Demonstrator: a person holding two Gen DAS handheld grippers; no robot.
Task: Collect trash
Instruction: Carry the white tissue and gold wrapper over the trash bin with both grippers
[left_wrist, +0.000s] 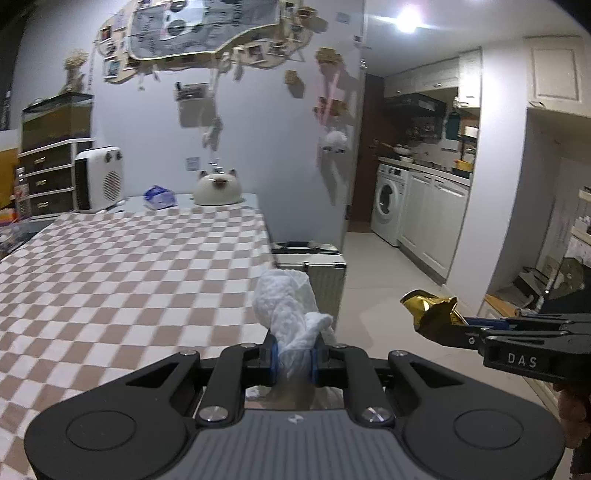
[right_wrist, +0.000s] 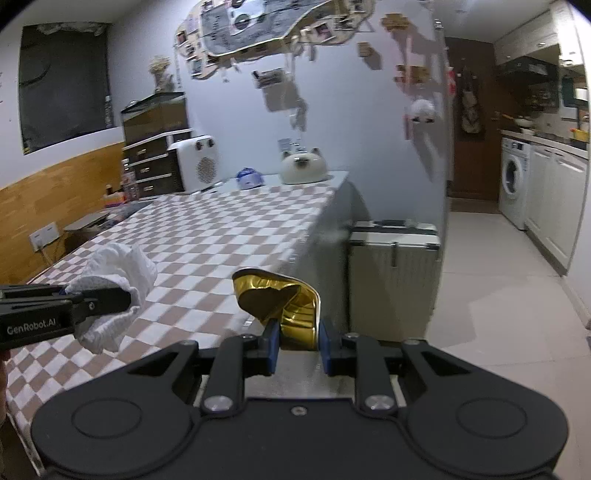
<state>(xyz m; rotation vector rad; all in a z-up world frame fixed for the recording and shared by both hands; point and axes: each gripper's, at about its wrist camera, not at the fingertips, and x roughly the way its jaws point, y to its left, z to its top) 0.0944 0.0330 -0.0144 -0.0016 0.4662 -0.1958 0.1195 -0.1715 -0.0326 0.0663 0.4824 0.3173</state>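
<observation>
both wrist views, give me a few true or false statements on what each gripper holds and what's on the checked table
1. The left gripper has its jaws shut on a crumpled white paper towel. True.
2. The right gripper is empty. False: it clamps a crumpled gold foil wrapper.
3. A white cat-faced round container sits at the far end of the brown-and-white checked table. True.
4. The gold foil wrapper lies on the checked table. False: it is held up off the table in the right jaws.
5. A white front-loading washing machine stands in the kitchen area beyond. True.
</observation>
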